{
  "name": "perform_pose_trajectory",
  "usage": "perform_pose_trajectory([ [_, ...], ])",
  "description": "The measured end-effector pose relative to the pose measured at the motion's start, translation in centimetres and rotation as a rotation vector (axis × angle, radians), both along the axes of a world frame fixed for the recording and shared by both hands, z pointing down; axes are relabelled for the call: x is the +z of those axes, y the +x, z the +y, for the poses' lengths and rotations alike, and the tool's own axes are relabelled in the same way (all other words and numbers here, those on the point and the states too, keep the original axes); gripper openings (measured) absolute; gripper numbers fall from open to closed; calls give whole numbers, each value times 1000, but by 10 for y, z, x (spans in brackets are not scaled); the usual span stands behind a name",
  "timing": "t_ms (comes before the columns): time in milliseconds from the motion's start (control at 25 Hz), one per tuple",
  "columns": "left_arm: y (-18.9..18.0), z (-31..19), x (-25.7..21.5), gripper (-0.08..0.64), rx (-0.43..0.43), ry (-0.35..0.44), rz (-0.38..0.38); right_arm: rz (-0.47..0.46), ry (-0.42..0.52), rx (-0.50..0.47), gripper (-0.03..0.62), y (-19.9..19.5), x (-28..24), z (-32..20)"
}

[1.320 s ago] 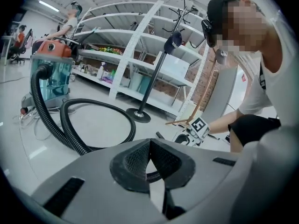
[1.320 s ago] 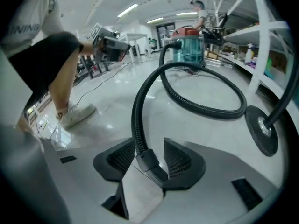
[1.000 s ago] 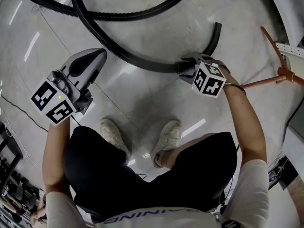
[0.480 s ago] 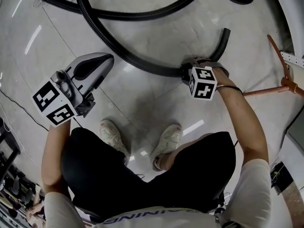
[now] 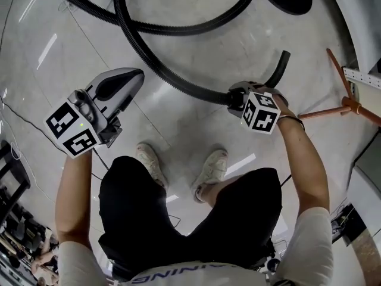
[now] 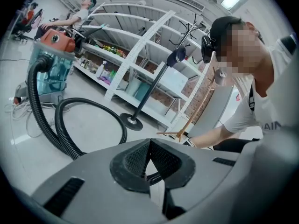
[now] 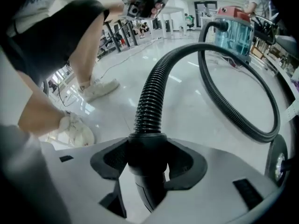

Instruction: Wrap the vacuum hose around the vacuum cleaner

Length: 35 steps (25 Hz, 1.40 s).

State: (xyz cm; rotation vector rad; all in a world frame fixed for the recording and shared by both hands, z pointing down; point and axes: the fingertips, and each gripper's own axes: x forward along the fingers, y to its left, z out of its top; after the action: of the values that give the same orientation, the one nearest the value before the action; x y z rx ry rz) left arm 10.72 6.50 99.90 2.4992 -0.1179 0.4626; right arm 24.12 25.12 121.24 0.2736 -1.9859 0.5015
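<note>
Right tool (image 7: pixel 148 162) clamps the vacuum hose (image 7: pixel 150 101) at its cuff.
Left tool (image 6: pixel 148 148) is closed, empty, above the floor (image 5: pixel 178 121).

The hose (image 5: pixel 172 76) is laid on the floor ahead of the shoes (image 5: pixel 149 162) and gripped near its end by the right gripper (image 5: pixel 233 98). The left gripper (image 5: pixel 132 79) is found to its left, apart. The vacuum cleaner (image 6: pixel 52 62) is set beyond the loops, seemingly before the shelves (image 6: pixel 140 69).

The black ribbed vacuum hose (image 7: pixel 149 97) loops across the floor from the upright red-topped, blue vacuum cleaner (image 7: pixel 235 29).
</note>
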Motion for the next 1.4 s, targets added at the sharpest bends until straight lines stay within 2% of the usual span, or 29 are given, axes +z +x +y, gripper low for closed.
perform_pose_trajectory([
  [240, -30, 3, -109, 17, -76, -45, 0, -135, -27, 76, 238, -33, -149, -6],
  [520, -73, 7, -276, 17, -171, -55, 35, -271, -44, 175, 238, -79, -337, -15],
  [640, -92, 12, -347, 17, -209, -56, 42, -344, -66, 257, 238, -101, -417, -11],
  [800, -127, 11, -444, 17, -282, -13, 57, -466, -75, 431, 238, -128, -519, -20],
  [920, -159, 6, -511, 17, -363, 42, 88, -552, -30, 550, 238, -146, -590, -37],
  [1080, -197, 7, -586, 17, -434, 84, 94, -657, 35, 685, 238, -166, -687, -53],
  [1240, -213, 6, -646, 17, -444, 113, 117, -779, 96, 839, 238, -169, -770, -76],
  [1400, -221, 7, -696, 17, -446, 136, 162, -833, 172, 934, 238, -169, -833, -92],
])
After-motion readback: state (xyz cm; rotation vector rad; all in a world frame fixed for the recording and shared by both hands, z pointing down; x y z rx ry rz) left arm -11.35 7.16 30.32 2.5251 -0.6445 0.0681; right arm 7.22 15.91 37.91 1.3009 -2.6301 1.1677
